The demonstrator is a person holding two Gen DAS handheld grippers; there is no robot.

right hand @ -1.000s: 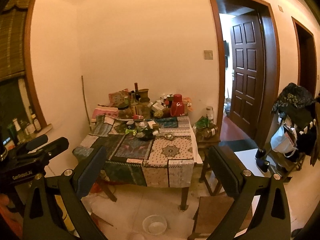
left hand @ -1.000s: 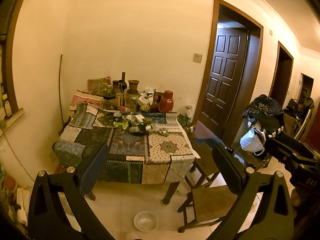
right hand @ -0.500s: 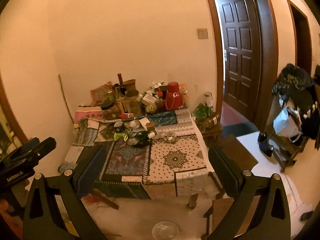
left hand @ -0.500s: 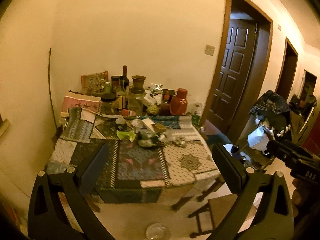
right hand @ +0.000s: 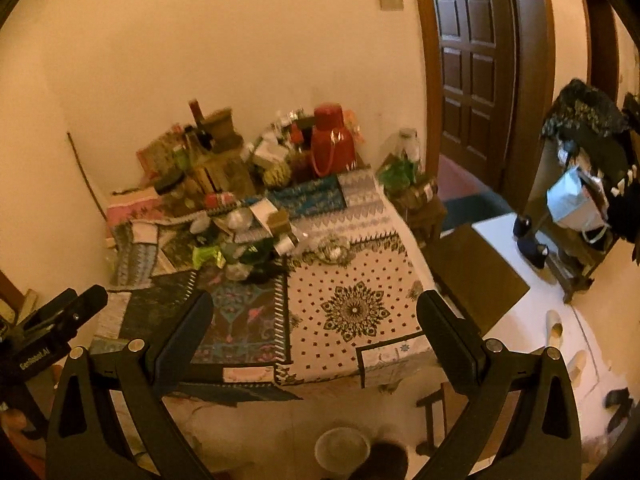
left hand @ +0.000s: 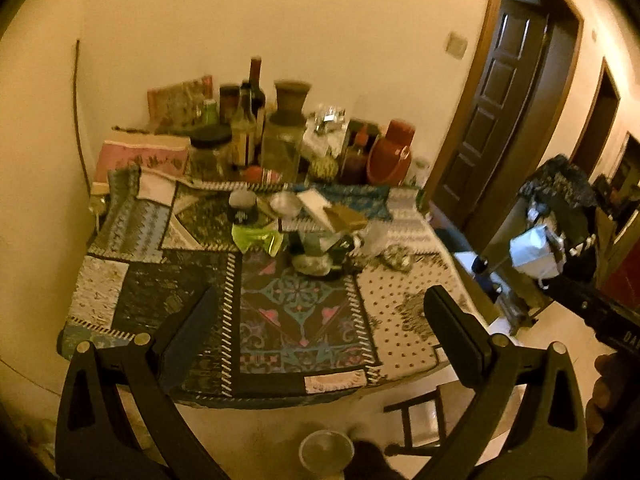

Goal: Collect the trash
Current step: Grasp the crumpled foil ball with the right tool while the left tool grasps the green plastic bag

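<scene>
Progress: nothing appears collected yet; both tools hang above the near edge of the table [left hand: 100, 280], well short of the litter.
Left gripper [left hand: 324, 332]: spread wide, empty.
Right gripper [right hand: 316, 332]: spread wide, empty.
Trash: a loose heap mid-table, including a green wrapper [left hand: 258, 238], a crumpled foil piece [left hand: 396, 258] and a small carton [left hand: 346, 216], in front of the bottles and jars by the wall.
Bin: cannot tell; only a pale bowl [left hand: 326, 450] shows on the floor.
Remaining: reaching, picking and disposing, seemingly all of it.
</scene>
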